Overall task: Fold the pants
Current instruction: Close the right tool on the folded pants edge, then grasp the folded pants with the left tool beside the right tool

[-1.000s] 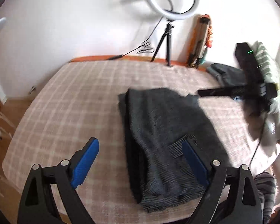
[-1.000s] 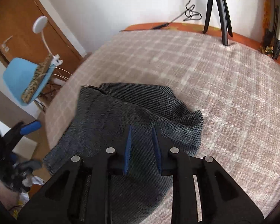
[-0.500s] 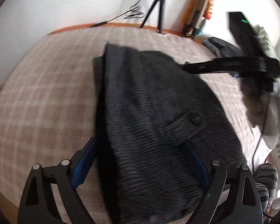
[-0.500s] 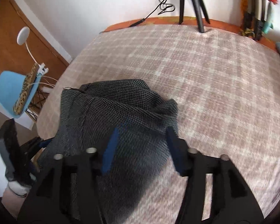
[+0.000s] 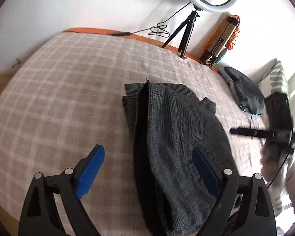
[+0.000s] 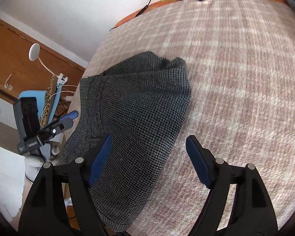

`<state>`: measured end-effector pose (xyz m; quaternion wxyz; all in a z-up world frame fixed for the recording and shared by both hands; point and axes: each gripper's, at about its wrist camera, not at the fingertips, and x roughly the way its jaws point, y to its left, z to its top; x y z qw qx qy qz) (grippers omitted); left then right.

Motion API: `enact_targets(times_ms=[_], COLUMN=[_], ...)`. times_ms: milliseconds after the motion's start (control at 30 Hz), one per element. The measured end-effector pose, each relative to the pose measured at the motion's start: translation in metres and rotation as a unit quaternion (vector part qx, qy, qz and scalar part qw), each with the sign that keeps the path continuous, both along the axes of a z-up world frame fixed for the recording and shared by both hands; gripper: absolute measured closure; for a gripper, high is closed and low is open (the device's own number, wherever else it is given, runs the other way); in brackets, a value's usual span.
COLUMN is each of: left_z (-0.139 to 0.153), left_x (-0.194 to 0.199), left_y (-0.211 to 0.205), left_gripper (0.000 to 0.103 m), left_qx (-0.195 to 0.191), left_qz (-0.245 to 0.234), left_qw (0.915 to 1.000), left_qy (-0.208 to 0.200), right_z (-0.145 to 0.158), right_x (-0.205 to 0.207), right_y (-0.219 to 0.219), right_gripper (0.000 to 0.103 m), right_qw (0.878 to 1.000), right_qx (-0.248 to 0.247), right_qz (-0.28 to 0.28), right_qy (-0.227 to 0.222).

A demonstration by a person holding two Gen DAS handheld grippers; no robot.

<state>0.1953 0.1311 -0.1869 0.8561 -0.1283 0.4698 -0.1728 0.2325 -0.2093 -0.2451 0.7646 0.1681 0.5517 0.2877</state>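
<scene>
Dark grey checked pants (image 5: 177, 129) lie folded lengthwise on a plaid bedspread (image 5: 68, 98). My left gripper (image 5: 147, 155) hovers open over their near end: its right finger is above the cloth, its left finger above the bedspread, and the pants' left fold edge runs between them. In the right wrist view the pants (image 6: 131, 108) form a rumpled hump. My right gripper (image 6: 149, 140) is over their right edge with its jaws opening wide and the pads off the cloth. Each gripper shows at the edge of the other's view, the right gripper (image 5: 281, 131) blurred, the left gripper (image 6: 49, 129) sharper.
A ring light on a tripod (image 5: 188, 29) stands at the bed's far edge, with a folded stand (image 5: 222, 45) beside it. A pile of dark clothes (image 5: 243, 90) and a striped pillow (image 5: 277, 74) lie at the far right. A blue chair (image 6: 35, 102) and wooden door (image 6: 13, 59) are beyond the bed.
The right gripper's jaws have gone from nearly shut to wide apart over the pants' edge. The left gripper stayed open and shifted over the pants' near end.
</scene>
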Motion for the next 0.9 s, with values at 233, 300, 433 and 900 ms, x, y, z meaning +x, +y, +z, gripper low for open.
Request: enact_targets(times_ms=[233, 300, 433, 900], left_z=[-0.024, -0.030, -0.043, -0.047], left_x=[0.030, 0.035, 0.043, 0.050], left_y=[-0.002, -0.002, 0.000, 0.002], left_gripper=[0.012, 0.012, 0.012, 0.032], left_qx=[-0.038, -0.041, -0.058, -0.108], left_qz=[0.004, 0.007, 0.002, -0.017], left_qw=[0.9982, 0.9977, 0.9959, 0.9925], left_qy=[0.046, 0.053, 0.070, 0.054], right_z=[-0.016, -0.017, -0.018, -0.026], right_x=[0.004, 0.006, 0.009, 0.012], right_y=[0.007, 0.007, 0.009, 0.007], right_gripper=[0.022, 0.021, 0.021, 0.033], right_qw=[1.000, 0.999, 0.999, 0.992], right_qx=[0.023, 0.036, 0.052, 0.120], right_qz=[-0.006, -0.007, -0.002, 0.028], right_qy=[0.007, 0.005, -0.007, -0.002])
